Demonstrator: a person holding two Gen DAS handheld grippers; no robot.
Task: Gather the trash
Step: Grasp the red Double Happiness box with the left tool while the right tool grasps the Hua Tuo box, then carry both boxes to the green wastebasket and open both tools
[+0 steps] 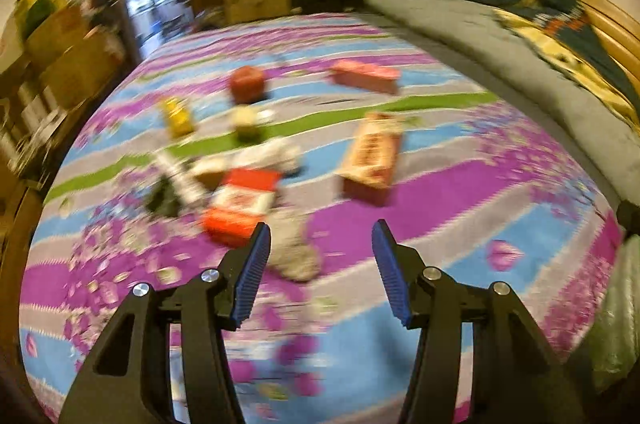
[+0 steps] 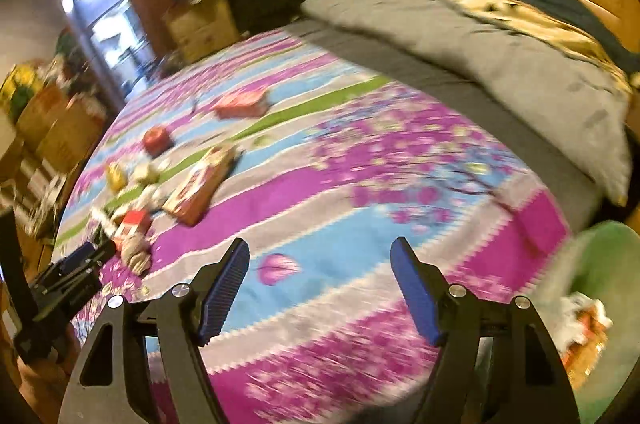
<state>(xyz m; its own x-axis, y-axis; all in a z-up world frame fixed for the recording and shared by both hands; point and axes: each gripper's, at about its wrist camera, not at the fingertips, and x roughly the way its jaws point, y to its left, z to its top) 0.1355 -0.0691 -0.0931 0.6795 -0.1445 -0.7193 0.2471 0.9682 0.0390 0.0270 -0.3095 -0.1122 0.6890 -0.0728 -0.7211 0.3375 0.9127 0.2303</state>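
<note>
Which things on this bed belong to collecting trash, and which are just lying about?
For the job:
red-and-white carton
crumpled paper
long tan box
pink box
yellow packet
green bag

Lying about:
grey quilt
patterned blanket
cardboard boxes

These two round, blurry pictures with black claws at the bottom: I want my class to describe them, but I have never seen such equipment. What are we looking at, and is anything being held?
A person holds a two-finger claw in each hand, each with a wide-angle camera looking along its fingers. One picture looks out from the left claw, the other from the right claw. Both stand open and hold nothing. Below them is a bed with a flowered purple, blue and green bedspread. Trash lies scattered on it: a red and white carton, a long printed box, a pink box, a crumpled wrapper. A green bag with some trash in it shows at the right edge.
</note>
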